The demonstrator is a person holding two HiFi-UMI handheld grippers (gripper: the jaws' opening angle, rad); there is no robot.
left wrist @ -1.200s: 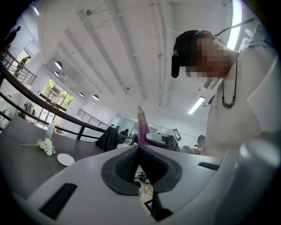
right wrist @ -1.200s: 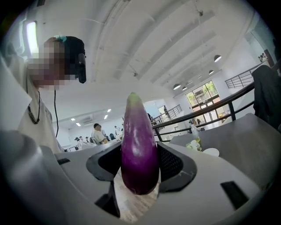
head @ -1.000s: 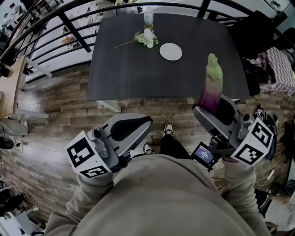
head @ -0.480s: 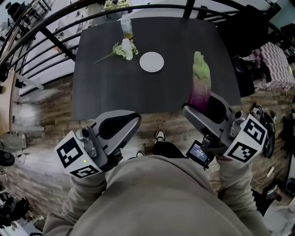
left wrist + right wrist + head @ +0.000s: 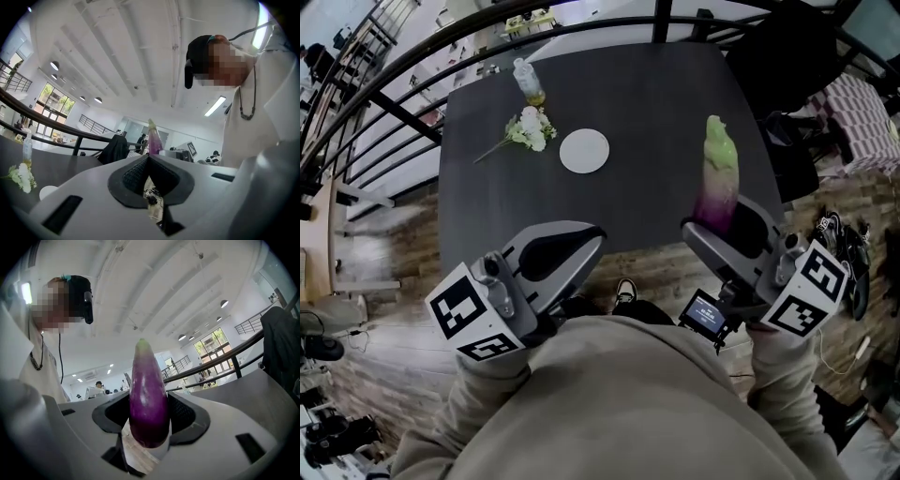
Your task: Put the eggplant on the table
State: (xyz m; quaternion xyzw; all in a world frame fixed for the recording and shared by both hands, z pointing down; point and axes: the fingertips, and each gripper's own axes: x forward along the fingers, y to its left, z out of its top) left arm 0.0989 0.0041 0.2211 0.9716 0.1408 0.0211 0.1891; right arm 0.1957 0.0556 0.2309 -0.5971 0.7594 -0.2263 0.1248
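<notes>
Right gripper: clenched on the eggplant, pads pressed against the purple lower part from both sides. Held upright, rounded purple end hanging a little below the jaws, pale green tip pointing up, well above them. Seen from the head view against the near right part of the dark table, just ahead of the right gripper's body; gripped in the jaws, not lying on the table top.

Left gripper: closed and empty, jaw tips meeting with nothing between the black pads. Level with the right gripper, well apart from it, tips seen against the near edge of the table.

Ahead of the left gripper, on the table: a round white plate. Further ahead and slightly left: a small bunch of white flowers lying on its side, and beyond it, near the far edge, a clear bottle standing upright. All three well left of the eggplant and apart from it.

Beyond and left of the table: a dark metal railing. Below both grippers: wood-plank floor.
</notes>
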